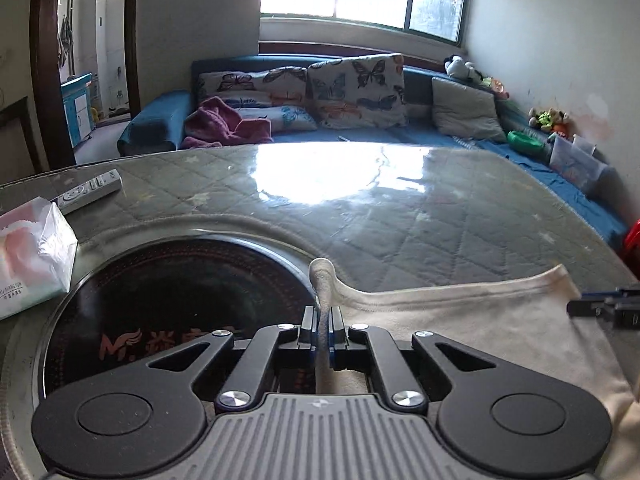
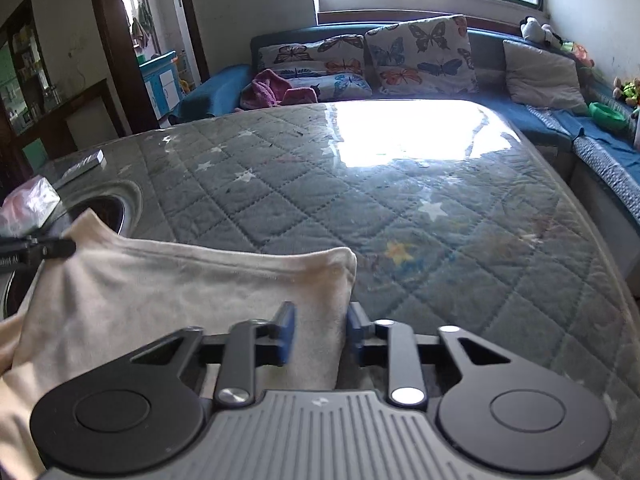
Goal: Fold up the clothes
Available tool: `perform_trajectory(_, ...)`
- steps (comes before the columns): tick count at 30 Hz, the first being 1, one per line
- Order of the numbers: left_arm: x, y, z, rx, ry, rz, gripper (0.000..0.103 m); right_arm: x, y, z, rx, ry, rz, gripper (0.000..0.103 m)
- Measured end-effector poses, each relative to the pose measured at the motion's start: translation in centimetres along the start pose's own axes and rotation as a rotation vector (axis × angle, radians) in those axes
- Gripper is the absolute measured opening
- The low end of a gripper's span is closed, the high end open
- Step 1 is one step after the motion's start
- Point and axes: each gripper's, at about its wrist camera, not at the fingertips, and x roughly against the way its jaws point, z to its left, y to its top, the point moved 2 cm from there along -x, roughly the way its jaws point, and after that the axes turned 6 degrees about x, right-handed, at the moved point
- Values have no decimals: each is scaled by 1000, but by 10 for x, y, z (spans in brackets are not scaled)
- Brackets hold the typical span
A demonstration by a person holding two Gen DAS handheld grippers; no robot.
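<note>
Behind the desk (image 2: 440,216), which is covered with a quilted grey cloth under glass, a blue sofa (image 2: 520,112) with butterfly cushions (image 2: 420,56) is seen at 12 o'clock. A cream garment (image 2: 160,292) is spread on the near edge of the desk, partly over a dark round hotplate (image 1: 168,292). The left tool (image 1: 322,328) is clenched on one corner of the garment, which is pinched up between its fingers. The right tool (image 2: 320,332) is released, its fingers standing around the other corner without pressing it. At 9 o'clock a tissue pack (image 1: 28,248) and a remote control (image 1: 88,190) are placed.
</note>
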Motion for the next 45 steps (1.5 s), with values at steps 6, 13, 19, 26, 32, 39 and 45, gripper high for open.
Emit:
perform_trajectory(6,-12,12,12,30,33,-11,6,-19,25,4,39,-12,-22,4)
perform_trajectory(13,-31,23,18,20,83,26,7,-51,45,9,85,-36,0,6)
perform_trajectory(19,-18,19,15,12,70,28,11,-22,41,18,126,-12,-27,12)
perform_trajectory(26,11,4,-17,-51,-41,36,11,41,2,61,279,103,-5,14)
perform_trajectory(32,11,-14,-50,-114,-116,79,11,89,-40,107,423,243,53,18)
perform_trajectory(39,-1,-25,-61,-116,-140,119,11,104,-74,153,617,338,92,27)
perform_trajectory(45,-3,-28,-62,-116,-143,125,11,93,-87,180,732,355,69,27)
